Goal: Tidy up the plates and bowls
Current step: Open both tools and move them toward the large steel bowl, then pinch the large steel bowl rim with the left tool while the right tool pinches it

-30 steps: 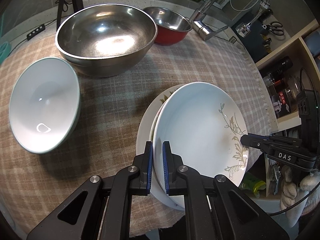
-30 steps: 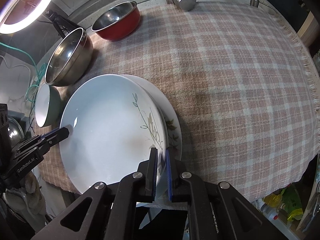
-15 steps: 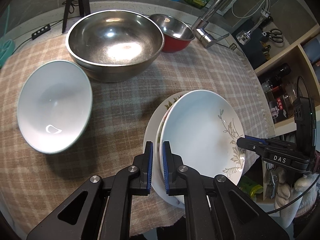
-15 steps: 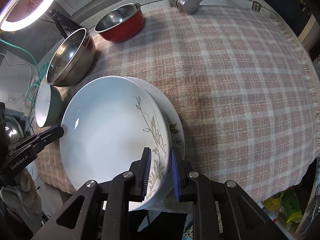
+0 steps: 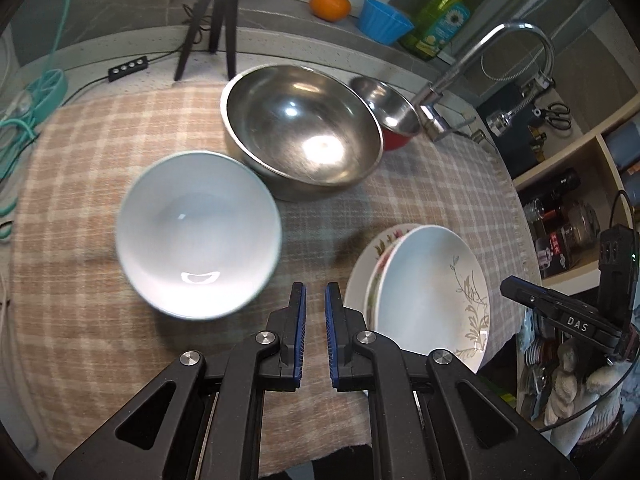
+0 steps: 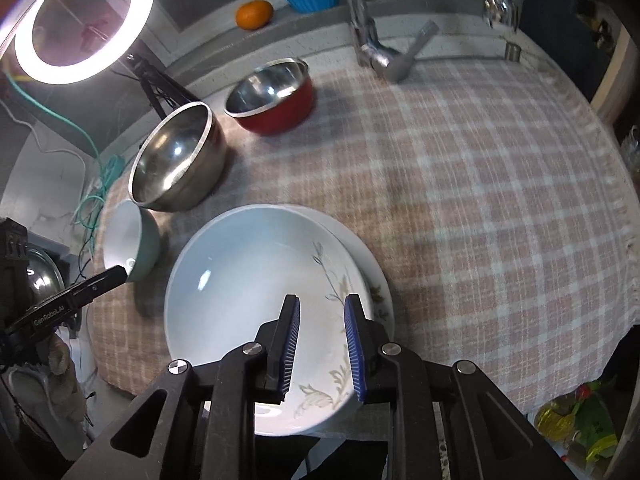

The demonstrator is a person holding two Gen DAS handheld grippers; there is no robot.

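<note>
Both grippers off the stacked plates, nothing held.
Left gripper [image 5: 316,300]: fingers clenched to a narrow gap, empty, over the checked cloth [image 5: 100,152] between white bowl [image 5: 198,234] and plate stack. Right gripper [image 6: 322,312]: fingers have just been opening, released, nothing between the pads, above the leaf-pattern plate [image 6: 256,280], which sits on a floral plate [image 5: 370,252] near the worktop's front edge. Steel bowl [image 5: 302,130] and red bowl [image 6: 272,96] behind.

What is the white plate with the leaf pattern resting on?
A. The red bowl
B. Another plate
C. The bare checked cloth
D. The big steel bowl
B: the leaf-pattern plate lies on a flower-pattern plate whose rim shows beside it, on the checked cloth, apart from both metal bowls.
</note>
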